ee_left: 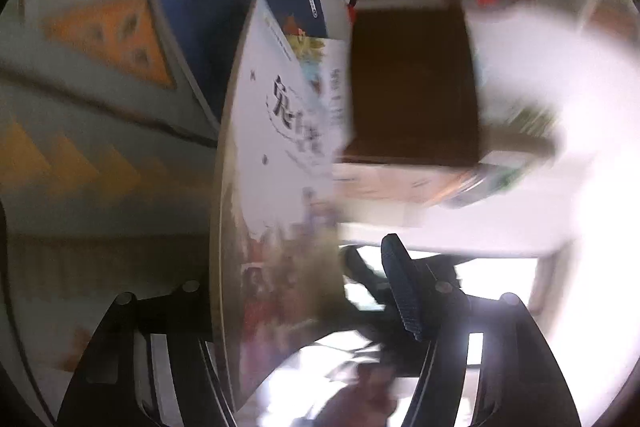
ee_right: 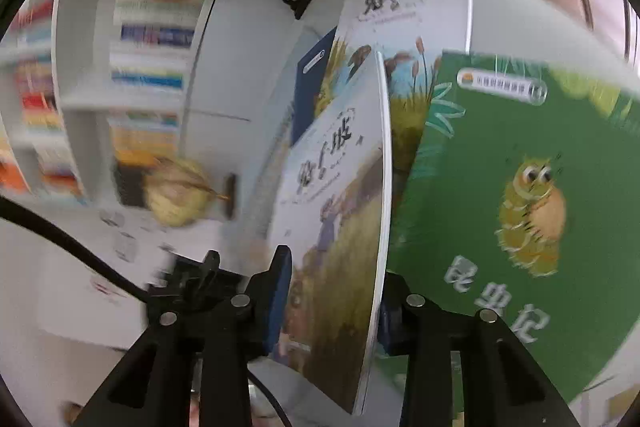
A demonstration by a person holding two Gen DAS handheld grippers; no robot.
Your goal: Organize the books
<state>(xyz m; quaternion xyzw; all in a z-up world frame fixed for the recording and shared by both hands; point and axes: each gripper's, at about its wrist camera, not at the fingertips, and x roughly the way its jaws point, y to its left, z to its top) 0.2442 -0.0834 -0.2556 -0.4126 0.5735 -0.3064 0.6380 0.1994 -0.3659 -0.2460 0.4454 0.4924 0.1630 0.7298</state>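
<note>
Right gripper (ee_right: 332, 291) clamped on thin white picture book (ee_right: 344, 227); left gripper (ee_left: 304, 291) apart around white-covered illustrated book (ee_left: 276, 167), blurry.

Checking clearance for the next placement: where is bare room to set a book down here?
Bare white surface left of the gripped picture book, bordered by black cable and straw ornament. Crowded right: green insect book overlaps other books.
</note>
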